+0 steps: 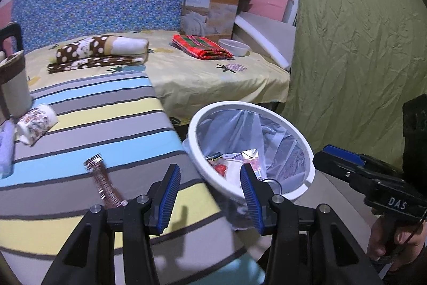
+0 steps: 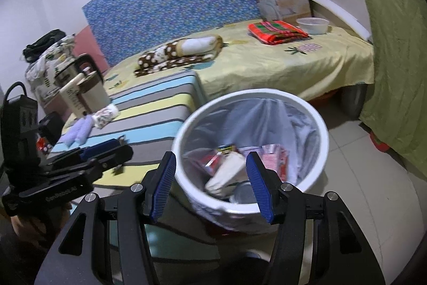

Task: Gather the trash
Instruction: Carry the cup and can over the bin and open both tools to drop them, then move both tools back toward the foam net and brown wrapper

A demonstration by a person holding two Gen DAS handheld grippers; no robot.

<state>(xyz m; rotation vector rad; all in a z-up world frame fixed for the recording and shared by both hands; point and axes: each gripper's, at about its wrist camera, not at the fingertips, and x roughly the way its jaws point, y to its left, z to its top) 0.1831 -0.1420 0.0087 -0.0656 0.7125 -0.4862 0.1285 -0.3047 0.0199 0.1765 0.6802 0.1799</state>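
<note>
Two tools hover at a lined bin beside a striped desk

One brown wrapper [image 1: 102,182] lies on the striped desk [image 1: 106,108]; left tool [image 1: 210,194] and right tool [image 2: 212,184] both gape, released, above one white bin [image 1: 308,143] containing several packets [image 2: 272,159]; a bed [image 1: 213,76] stands behind.

Cool, even indoor light fills both fisheye views, with black vignetting ringing every corner. Soft shadows fall at 6 o'clock on the striped cushion [image 1: 88,124]. The white bin [image 2: 250,151] at the right-wrist frame's centre smears with motion blur; straight edges bow toward the rims.
</note>
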